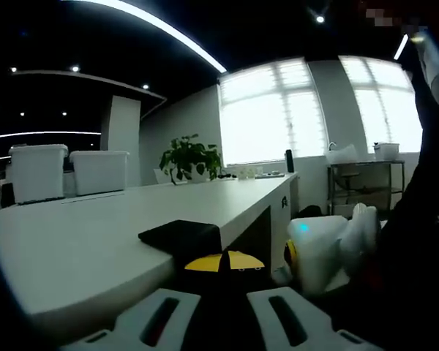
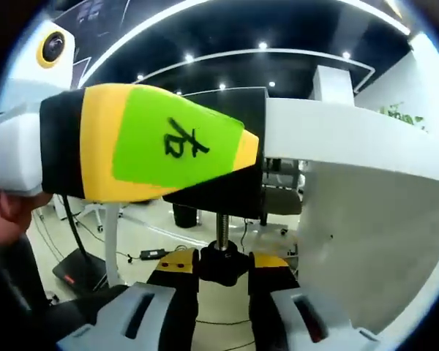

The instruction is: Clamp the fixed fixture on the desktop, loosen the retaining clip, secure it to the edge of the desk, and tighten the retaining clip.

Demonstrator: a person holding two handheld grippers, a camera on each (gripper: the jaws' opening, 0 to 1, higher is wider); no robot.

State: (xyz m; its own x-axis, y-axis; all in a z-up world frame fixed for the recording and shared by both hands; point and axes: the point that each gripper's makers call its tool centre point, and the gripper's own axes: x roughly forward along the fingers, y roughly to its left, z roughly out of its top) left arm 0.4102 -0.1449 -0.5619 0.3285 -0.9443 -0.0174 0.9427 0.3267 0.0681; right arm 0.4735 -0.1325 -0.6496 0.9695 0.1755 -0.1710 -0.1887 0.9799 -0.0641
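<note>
Left claw [image 1: 221, 311]: in the left gripper view it closes on the black body of the fixture [image 1: 181, 235], whose upper pad lies flat on the white desk [image 1: 73, 248] at its near edge. The yellow tips of the jaws meet the black part just below that pad, so this claw is judged to be holding the fixture in place.

Right claw [image 2: 223, 274]: in the right gripper view it sits beneath the desk edge [image 2: 351, 135], jaws drawn narrow around the black knob [image 2: 221, 265] of the retaining clip. The threaded screw [image 2: 222, 225] rises straight up from the knob into the fixture's lower arm; its long axis runs upright, in line with the claw. The left claw's yellow and green finger [image 2: 161, 142] crosses just above, from the left.

Judgement: the fixture is seated on the edge; tightening turns on rotating the knob about that upright screw, and the right claw is the one placed for it.
</note>
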